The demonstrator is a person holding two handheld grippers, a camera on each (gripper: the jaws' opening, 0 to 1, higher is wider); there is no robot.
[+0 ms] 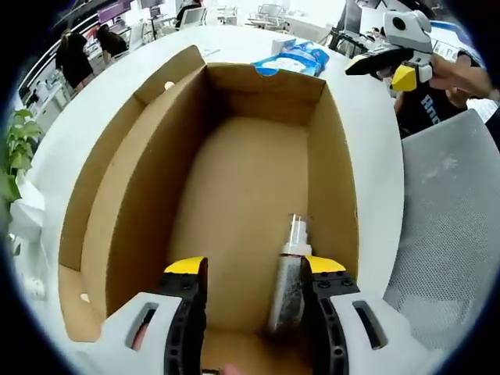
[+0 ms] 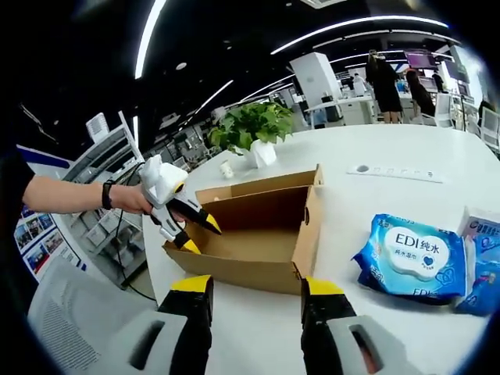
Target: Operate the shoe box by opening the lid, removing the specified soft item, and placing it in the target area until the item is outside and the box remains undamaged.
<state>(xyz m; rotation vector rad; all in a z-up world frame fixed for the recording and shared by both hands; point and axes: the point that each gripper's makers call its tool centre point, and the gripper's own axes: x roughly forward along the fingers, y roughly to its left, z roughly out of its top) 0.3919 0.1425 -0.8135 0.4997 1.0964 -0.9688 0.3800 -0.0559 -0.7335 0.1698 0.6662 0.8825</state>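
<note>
The shoe box (image 1: 234,195) stands open on the white counter (image 2: 375,203), and its lid flap (image 1: 125,156) leans outward on one long side. The left gripper (image 1: 254,269) hangs over the box with its jaws apart, holding nothing. Inside, a small bottle (image 1: 291,273) lies along the wall near one corner, just beside one jaw. The right gripper (image 2: 256,287) waits outside the box, also with jaws apart and empty.

A blue soft pack (image 2: 410,258) lies on the counter beside the box, near the counter edge; I judge it may be the soft item, already out.

To do this step well, the left gripper should move slowly and not press the cardboard walls.

The bottle's lower end is hidden behind the jaw, and the pack's print is too small to read well.
</note>
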